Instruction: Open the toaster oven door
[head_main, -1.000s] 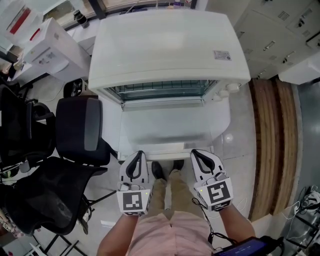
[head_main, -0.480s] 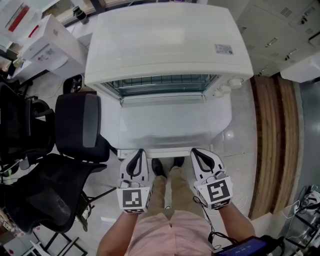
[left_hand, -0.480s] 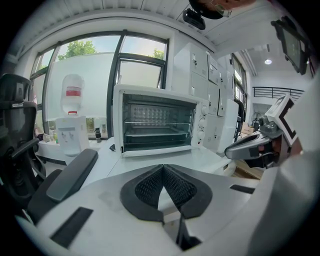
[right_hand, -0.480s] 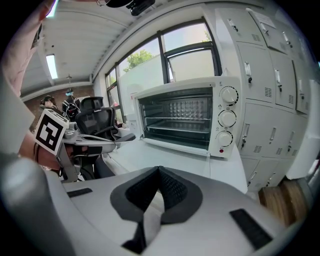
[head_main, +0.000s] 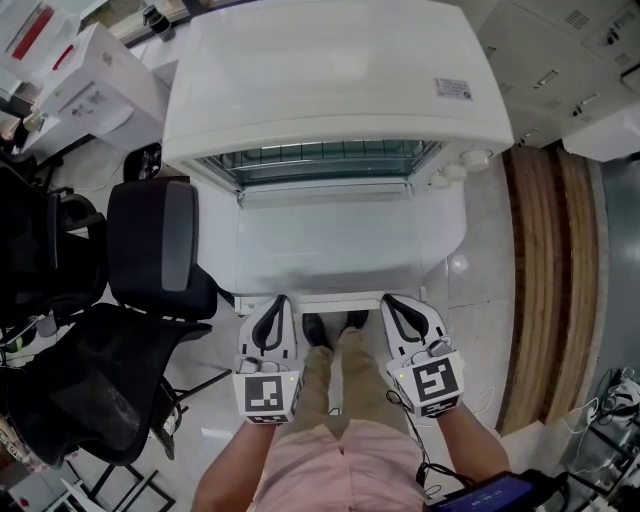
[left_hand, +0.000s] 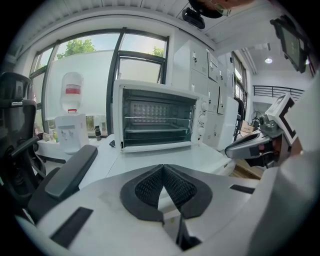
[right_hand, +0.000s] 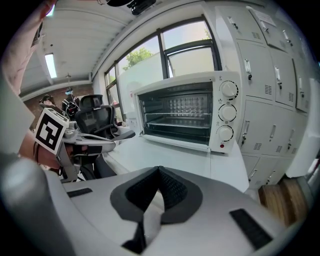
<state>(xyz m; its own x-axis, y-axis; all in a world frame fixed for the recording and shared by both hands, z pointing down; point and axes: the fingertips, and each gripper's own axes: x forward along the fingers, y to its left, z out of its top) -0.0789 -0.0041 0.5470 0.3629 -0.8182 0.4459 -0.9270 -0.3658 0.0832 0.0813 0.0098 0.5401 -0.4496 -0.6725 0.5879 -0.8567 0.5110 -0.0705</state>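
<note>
My left gripper (head_main: 276, 304) and right gripper (head_main: 394, 303) hang clenched and empty. Across the white table (head_main: 330, 255), the boxy white toaster oven (head_main: 330, 90) seems to have its fold-down door (head_main: 325, 193) dropped open. I judge it light, stiff and hinged, and I'd grip its front lip.

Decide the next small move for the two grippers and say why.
Probably none on the door: simply hold both back. The oven door already lies folded down flat, the rack is exposed, and the left gripper and right gripper are shut, empty, apart from it.
</note>
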